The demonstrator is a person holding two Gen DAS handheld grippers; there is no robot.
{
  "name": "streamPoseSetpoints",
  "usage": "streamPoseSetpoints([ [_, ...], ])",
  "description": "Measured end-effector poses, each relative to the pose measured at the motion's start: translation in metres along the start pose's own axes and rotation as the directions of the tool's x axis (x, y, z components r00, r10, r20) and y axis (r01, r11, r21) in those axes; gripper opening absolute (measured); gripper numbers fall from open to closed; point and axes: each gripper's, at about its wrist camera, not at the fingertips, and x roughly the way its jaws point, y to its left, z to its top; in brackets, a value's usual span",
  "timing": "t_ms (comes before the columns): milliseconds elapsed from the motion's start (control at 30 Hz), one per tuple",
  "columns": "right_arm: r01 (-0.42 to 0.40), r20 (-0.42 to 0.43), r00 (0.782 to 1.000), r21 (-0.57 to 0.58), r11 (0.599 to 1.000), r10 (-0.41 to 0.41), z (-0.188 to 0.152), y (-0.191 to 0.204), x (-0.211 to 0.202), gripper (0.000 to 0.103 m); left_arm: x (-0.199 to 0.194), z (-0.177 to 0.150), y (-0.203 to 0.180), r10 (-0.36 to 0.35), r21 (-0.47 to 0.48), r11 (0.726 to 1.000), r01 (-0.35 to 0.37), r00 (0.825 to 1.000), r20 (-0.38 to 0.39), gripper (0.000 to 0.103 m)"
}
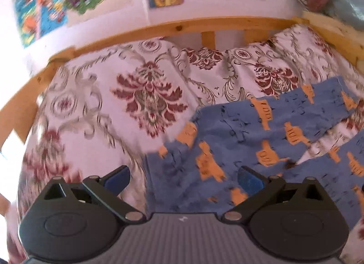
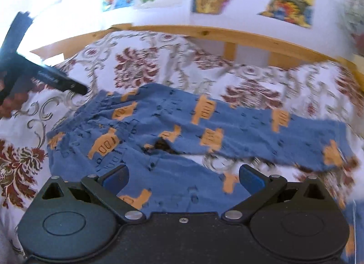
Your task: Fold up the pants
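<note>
Both grippers, left gripper (image 1: 183, 179) and right gripper (image 2: 183, 178), hang wide-fingered and empty over blue pants (image 2: 173, 132) lying rumpled on the bedspread (image 1: 95, 95); a pinch risks catching bedspread too.

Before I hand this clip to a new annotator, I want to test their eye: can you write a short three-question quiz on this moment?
1. True or false: the left hand-held gripper is shut on the blue pants.
2. Multiple choice: the pants lie on (A) a bare wooden floor, (B) a floral bedspread, (C) a folding table.
3. Short answer: are the two pant legs stacked or spread apart?

Key: 1. False; both it and the right hand-held gripper are open, holding nothing. 2. B. 3. Spread apart, with bedspread showing between them.
</note>
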Motion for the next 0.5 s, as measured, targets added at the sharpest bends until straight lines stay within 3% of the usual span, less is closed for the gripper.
streamPoseSetpoints([
  [133,-0.057,-0.026,0.998,-0.086,0.995,0.055,0.024,-0.005,0.036,0.102,0.019,0.012,0.01,-0.074,0.143,0.987,0.071,0.997,0.017,0.103],
  [233,-0.095,-0.033,0.995,-0.135,0.986,0.092,0.041,-0.014,0.064,0.102,0.038,0.021,0.018,-0.127,0.214,0.969,0.126,0.992,-0.011,0.103],
  [367,-0.143,-0.06,0.989,-0.195,0.97,0.134,0.069,-0.024,0.104,0.102,0.065,0.035,0.029,-0.173,0.252,0.95,0.185,0.983,-0.069,0.103],
  [500,-0.184,-0.079,0.982,-0.213,0.96,0.171,0.097,-0.032,0.138,0.099,0.087,0.041,0.038,-0.227,0.28,0.924,0.263,0.962,-0.152,0.099],
])
